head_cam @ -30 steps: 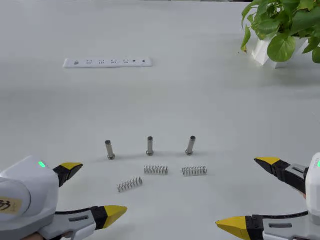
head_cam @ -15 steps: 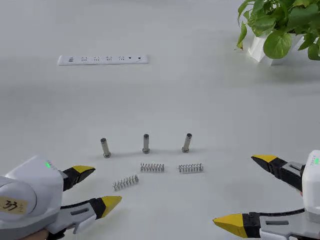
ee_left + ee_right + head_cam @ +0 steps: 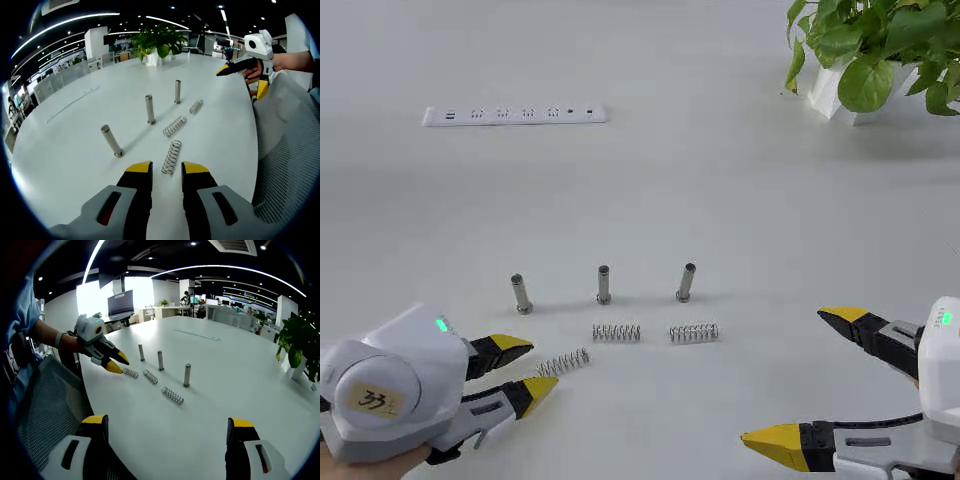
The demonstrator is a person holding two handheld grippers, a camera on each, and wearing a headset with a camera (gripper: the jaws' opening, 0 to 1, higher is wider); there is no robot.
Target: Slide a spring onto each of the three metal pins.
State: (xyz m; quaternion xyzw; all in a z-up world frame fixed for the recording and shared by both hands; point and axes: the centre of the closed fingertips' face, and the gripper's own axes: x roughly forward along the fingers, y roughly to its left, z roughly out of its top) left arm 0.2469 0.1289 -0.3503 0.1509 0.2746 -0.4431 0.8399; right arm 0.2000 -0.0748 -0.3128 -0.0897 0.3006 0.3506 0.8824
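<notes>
**1. Reference.** All positions are given rel. to the mid pin (image 3: 604,285), which stands on end on the white table (image 3: 740,200).

**2. Pins.** The left pin (image 3: 521,294) and right pin (image 3: 686,282) flank the mid pin in one row, evenly spaced and well apart. Each stands on its flanged base. All three shafts are bare.

**3. Springs.** All three lie flat on the table, on the person's side of the mid pin.
- Mid spring (image 3: 617,332): just in front of the mid pin, lying parallel to the pin row.
- Right spring (image 3: 694,332): same line, to the right of the mid pin, in front of the right pin.
- Left spring (image 3: 563,362): nearer the person and left of the mid pin, lying at an angle to the row. It is apart from the other two springs.

**4. Left gripper** (image 3: 535,365). Position is front-left of the mid pin, low over the table. The jaws are slightly apart, approx. a spring's width plus clearance. In the left gripper view the near end of the left spring (image 3: 171,157) sits right at the gap between the yellow tips. A gap shows on each side, so nothing is pinched.

**5. Right gripper** (image 3: 786,376). Position is front-right of the mid pin, well apart from all pins and springs. The jaws are spread wide and hold nothing.

**6. Other items.**
- Power strip (image 3: 515,115): far beyond the mid pin, to the left.
- Potted plant (image 3: 870,50): far beyond the mid pin, to the right.
</notes>
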